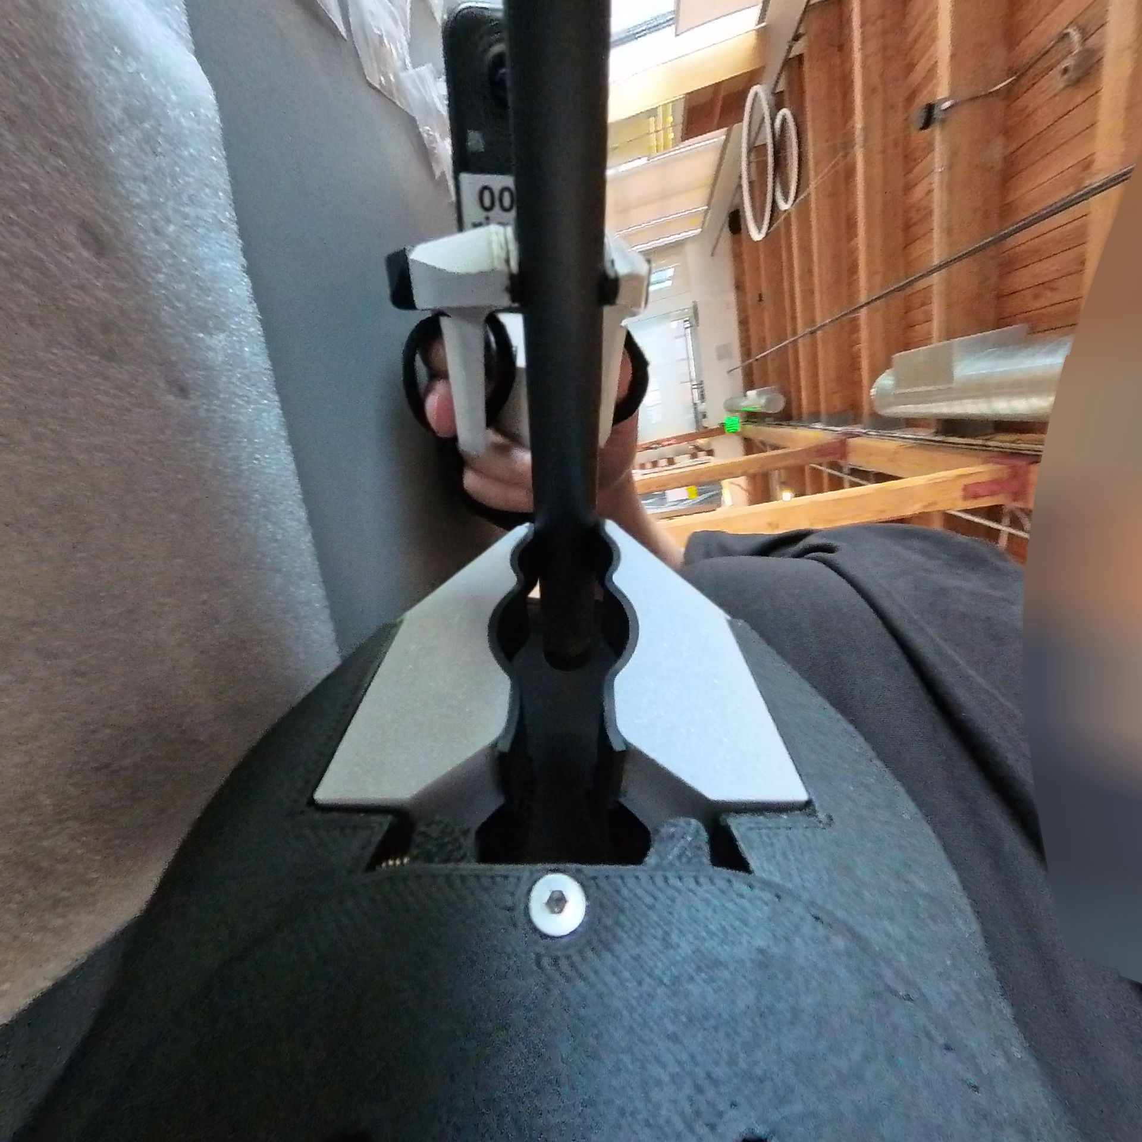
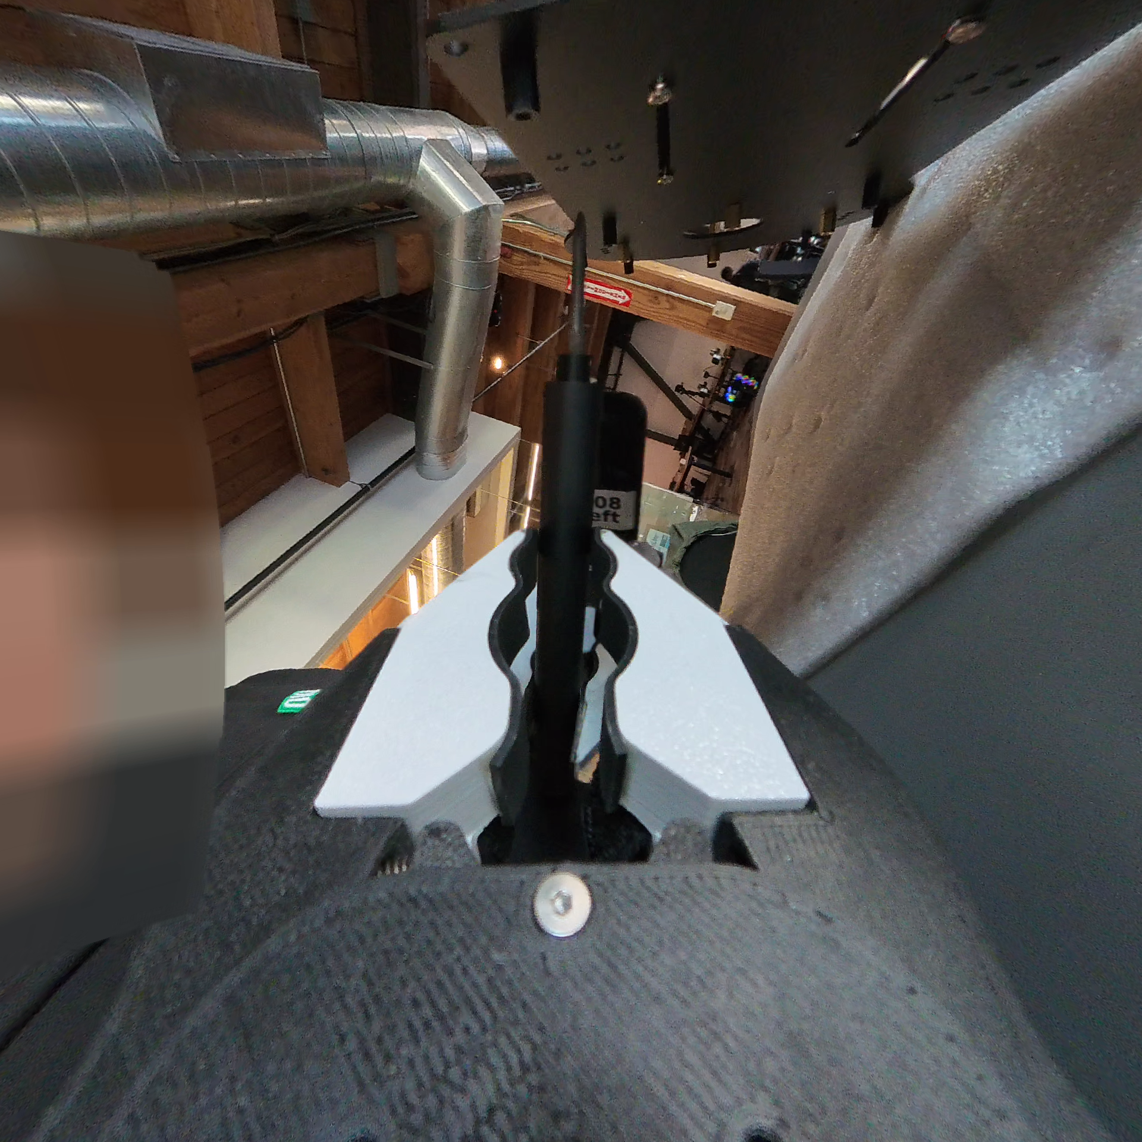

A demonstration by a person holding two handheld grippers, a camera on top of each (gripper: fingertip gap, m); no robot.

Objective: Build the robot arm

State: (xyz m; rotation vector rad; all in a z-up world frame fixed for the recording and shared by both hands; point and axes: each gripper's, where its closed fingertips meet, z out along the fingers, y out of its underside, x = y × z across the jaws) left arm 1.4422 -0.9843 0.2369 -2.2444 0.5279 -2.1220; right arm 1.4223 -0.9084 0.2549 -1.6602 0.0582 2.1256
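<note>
Where the left wrist view looks along its fingers, the left gripper [image 1: 561,618] has its jaws closed narrow on a black tool handle [image 1: 559,309] running straight up. Farther along, the right gripper [image 1: 559,284] clamps the same handle, a hand [image 1: 494,469] behind it. Grey foam [image 1: 123,432] fills the left side.

Seen from the right wrist view, the right gripper [image 2: 562,618] holds the handle [image 2: 567,494] tightly; its thin bit [image 2: 578,278] touches a dark metal plate [image 2: 710,111] studded with screws [image 2: 661,130]. Silver ducting [image 2: 247,160] runs overhead.
</note>
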